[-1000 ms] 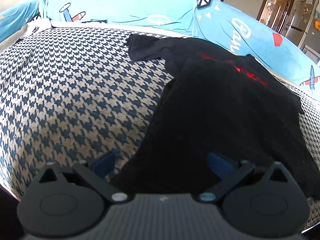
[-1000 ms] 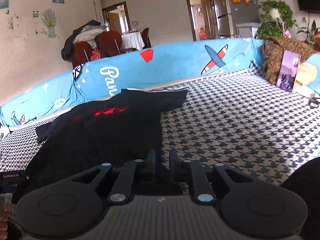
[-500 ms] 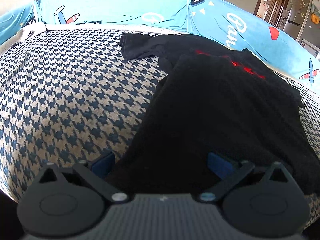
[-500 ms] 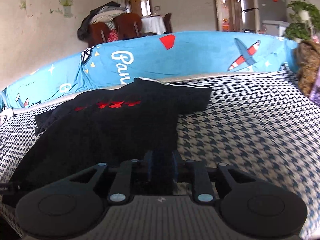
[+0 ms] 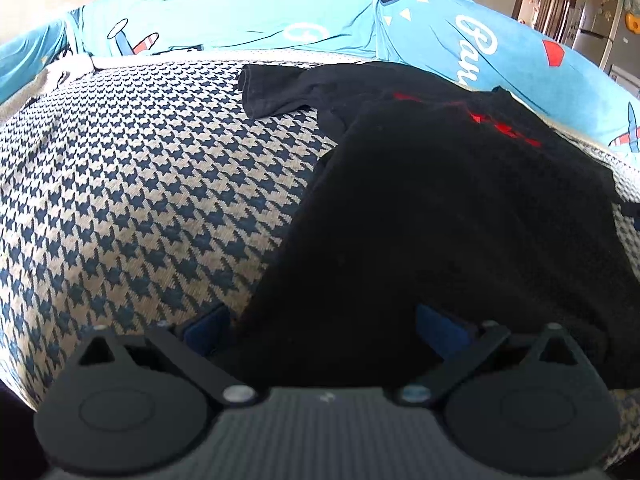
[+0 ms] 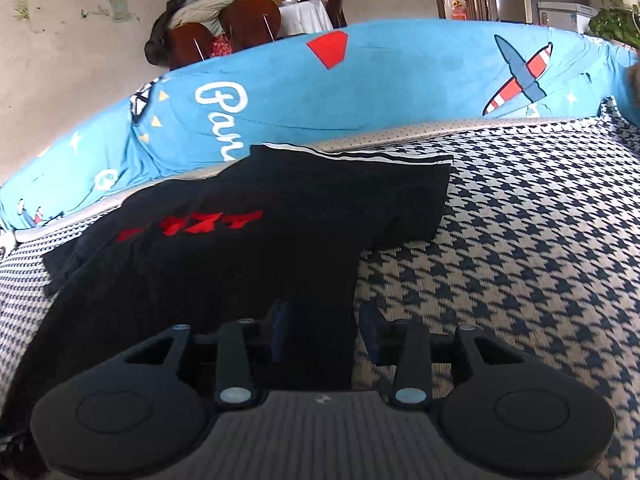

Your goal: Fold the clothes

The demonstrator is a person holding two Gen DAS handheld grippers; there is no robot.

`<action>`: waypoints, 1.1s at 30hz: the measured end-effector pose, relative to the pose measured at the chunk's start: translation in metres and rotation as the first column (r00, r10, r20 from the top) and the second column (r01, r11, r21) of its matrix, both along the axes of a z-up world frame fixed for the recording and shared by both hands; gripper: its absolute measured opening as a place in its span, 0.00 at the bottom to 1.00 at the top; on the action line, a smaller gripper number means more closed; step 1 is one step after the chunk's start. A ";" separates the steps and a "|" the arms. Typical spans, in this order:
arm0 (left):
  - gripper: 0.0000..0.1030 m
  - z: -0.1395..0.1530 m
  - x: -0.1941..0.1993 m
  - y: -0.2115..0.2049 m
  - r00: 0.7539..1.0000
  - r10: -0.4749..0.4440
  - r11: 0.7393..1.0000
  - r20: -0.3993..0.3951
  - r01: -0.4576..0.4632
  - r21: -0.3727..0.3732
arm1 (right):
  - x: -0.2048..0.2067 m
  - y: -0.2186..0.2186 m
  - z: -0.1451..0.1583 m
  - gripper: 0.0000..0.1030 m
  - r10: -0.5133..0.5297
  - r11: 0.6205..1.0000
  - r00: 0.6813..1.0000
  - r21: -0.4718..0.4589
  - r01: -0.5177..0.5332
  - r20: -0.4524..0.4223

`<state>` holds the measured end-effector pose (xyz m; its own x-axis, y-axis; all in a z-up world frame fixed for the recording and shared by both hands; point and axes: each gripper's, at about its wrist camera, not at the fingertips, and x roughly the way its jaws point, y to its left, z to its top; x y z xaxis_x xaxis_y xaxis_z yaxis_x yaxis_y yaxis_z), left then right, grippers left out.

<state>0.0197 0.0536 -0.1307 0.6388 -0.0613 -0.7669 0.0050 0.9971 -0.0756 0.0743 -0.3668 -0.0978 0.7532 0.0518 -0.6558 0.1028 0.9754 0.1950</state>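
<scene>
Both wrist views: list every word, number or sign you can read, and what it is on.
"Pan", white script running off behind the shirt, on the bright blue printed sofa-back cover.
Red print on the black cotton T-shirt: too distorted to read.
Nothing else legible.

White cursive lettering on the blue cushion cover reads "Pan" in the right wrist view, its end hidden behind the black T-shirt; in the left wrist view the same word shows as "Pau" or "Pan", cut off. The T-shirt's red print cannot be read in either view.
</scene>
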 end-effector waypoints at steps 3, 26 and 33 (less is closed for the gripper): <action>1.00 -0.001 0.000 -0.002 1.000 -0.003 1.000 0.004 0.003 0.013 | 0.017 -0.004 -0.008 0.39 0.001 1.000 1.000 0.027 0.000 -0.021; 1.00 0.002 0.000 -0.012 0.998 -0.049 0.999 0.033 0.049 -0.022 | 0.056 -0.013 -0.013 0.04 -0.126 0.983 0.990 -0.130 0.133 0.061; 1.00 0.002 -0.005 -0.026 0.993 -0.113 0.994 0.025 0.113 0.009 | 0.050 -0.020 -0.012 0.15 -0.195 0.975 0.981 -0.107 0.196 0.021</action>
